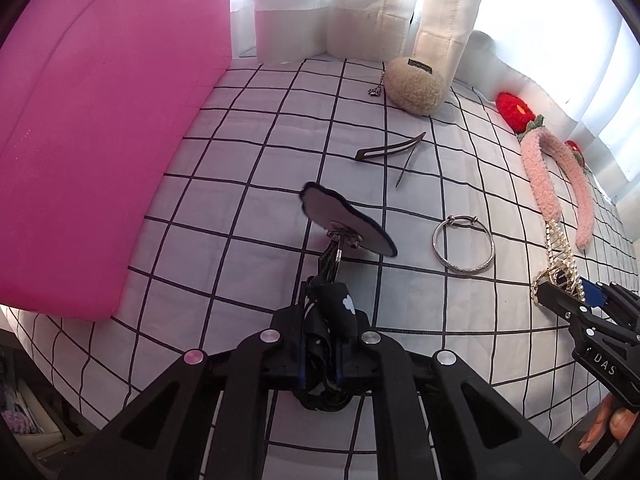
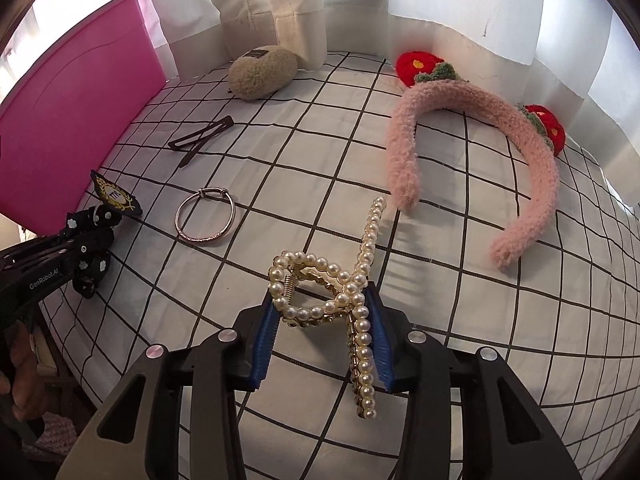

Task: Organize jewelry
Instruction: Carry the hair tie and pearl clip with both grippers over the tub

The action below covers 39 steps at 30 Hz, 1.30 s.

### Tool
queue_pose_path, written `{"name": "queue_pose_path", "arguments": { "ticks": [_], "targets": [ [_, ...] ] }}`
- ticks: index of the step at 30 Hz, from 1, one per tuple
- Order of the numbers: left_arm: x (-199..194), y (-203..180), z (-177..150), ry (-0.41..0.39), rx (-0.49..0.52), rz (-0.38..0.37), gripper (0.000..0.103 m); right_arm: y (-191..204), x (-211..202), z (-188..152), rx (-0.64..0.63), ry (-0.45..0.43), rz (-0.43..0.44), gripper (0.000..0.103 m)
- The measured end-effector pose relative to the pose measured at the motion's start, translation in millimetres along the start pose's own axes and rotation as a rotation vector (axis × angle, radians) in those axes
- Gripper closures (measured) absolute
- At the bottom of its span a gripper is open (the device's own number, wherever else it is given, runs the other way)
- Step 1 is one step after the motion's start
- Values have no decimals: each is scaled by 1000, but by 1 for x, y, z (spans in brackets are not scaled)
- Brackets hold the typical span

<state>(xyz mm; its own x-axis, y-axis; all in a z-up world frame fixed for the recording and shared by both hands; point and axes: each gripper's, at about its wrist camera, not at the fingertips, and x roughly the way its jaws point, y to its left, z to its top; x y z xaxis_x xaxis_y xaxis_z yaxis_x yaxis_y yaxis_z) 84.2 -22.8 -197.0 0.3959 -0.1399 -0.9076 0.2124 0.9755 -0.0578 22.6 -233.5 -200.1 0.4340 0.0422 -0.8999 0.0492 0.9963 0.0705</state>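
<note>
**Pearl clip and black keyring both in grip, pink box waiting**

Pearl-studded and gold, the hair claw (image 2: 344,312) sits between the blue pads of the right gripper (image 2: 324,332), whose jaws are partly closed and pressing its sides. The left gripper (image 1: 324,344) is closed tight on the black fabric strap of a keyring (image 1: 340,240), whose dark badge dangles just above the checked sheet (image 1: 240,184).

Both pieces look ready to be carried to the pink box (image 1: 100,128) on the far left, which is probably where they belong. Lifting straight up before swinging sideways seems wise: the claw is held across its sprung handles, so squeezing harder could open its teeth, and its long pearl arm may catch on the cloth. The badge will swing on its ring, so a slow carry suits it.

Lying near the path are a silver bangle (image 1: 464,248) between the two grippers and a dark hair clip (image 1: 390,148) further back. A pink fluffy headband (image 2: 472,172) with red knitted flowers lies to the right, well clear, and a beige fleecy pouch (image 1: 414,84) rests by the white curtain (image 1: 360,4).
</note>
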Motion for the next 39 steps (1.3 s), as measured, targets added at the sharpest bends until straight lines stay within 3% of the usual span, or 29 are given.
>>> {"name": "queue_pose_path", "arguments": {
  "ticks": [13, 26, 39],
  "targets": [
    [-42, -2, 12, -82, 6, -60, 94, 2, -20, -1, 17, -46, 30, 63],
    [-108, -11, 37, -219, 47, -82, 94, 22, -75, 31, -8, -157, 27, 63],
    [-181, 47, 70, -360, -2, -47, 94, 94, -129, 94, -121, -289, 65, 63]
  ]
}}
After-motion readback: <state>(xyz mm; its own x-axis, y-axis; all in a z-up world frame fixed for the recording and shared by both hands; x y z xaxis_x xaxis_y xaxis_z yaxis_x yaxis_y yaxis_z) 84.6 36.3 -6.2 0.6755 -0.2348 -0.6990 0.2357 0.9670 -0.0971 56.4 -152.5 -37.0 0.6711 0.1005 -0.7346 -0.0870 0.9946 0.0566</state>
